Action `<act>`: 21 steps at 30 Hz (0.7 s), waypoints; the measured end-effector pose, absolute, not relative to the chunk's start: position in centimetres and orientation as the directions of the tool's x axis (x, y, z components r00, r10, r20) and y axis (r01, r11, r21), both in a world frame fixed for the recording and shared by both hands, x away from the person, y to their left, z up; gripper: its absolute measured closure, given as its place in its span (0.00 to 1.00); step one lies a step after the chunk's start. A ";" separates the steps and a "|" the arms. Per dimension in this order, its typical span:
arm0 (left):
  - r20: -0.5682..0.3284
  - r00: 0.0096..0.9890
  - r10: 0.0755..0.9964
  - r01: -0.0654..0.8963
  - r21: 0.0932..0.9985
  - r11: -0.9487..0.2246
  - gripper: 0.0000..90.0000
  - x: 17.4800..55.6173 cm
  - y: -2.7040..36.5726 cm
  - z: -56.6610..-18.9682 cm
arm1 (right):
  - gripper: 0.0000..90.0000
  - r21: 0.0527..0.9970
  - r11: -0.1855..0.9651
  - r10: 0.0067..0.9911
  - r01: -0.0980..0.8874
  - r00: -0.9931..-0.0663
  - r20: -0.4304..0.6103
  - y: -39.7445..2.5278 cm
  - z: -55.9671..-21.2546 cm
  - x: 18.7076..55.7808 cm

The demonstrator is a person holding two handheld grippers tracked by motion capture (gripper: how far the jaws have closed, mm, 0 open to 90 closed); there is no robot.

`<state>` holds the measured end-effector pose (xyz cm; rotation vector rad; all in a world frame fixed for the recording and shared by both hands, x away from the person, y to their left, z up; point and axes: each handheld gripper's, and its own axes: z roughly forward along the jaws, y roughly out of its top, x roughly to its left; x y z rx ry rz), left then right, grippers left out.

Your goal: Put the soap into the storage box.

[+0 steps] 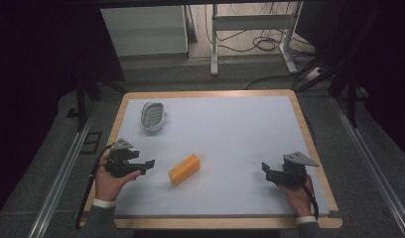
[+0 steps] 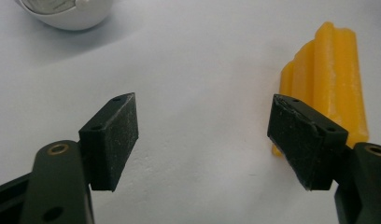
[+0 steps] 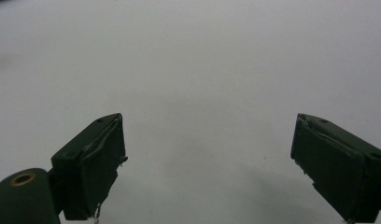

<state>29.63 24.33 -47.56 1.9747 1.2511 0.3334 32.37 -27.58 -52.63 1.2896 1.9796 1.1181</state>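
Note:
A ridged yellow block (image 1: 184, 169) lies on the white table mat (image 1: 230, 129), a little left of centre near the front. My left gripper (image 1: 145, 165) rests just left of it, open with nothing between its jaws. In the left gripper view the yellow block (image 2: 331, 79) sits just beyond the right jaw, and my left gripper (image 2: 202, 135) stands wide open. A white oval dish (image 1: 153, 116) lies at the back left; the white dish (image 2: 67, 11) pokes in at the top of the left gripper view. My right gripper (image 1: 268, 171) is open at the front right, and my right gripper (image 3: 208, 158) faces bare mat.
The mat lies on a wooden tabletop (image 1: 309, 139) with rounded corners. Beyond the table are a white cabinet (image 1: 143, 29), a metal desk frame (image 1: 252, 29) and loose cables (image 1: 265, 44) on the floor. Metal rails (image 1: 61, 168) run along both sides.

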 end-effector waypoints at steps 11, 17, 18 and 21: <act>-0.136 0.496 0.858 0.666 0.693 -0.275 0.26 30.2 23.5 -46.0 | 0.11 0.850 0.200 0.917 0.487 -0.398 0.012 -27.6 -52.6 32.4; -0.100 0.549 0.830 0.638 0.691 -0.339 0.26 30.6 21.9 -44.2 | 0.11 0.851 0.200 0.919 0.485 -0.395 0.009 -27.6 -52.6 32.4; -0.097 0.554 0.827 0.637 0.689 -0.346 0.26 30.6 21.6 -44.0 | 0.11 0.851 0.200 0.919 0.485 -0.395 0.009 -27.6 -52.6 32.4; -0.092 0.569 0.817 0.630 0.687 -0.362 0.26 30.7 21.1 -43.6 | 0.11 0.852 0.199 0.919 0.484 -0.394 0.009 -27.6 -52.6 32.4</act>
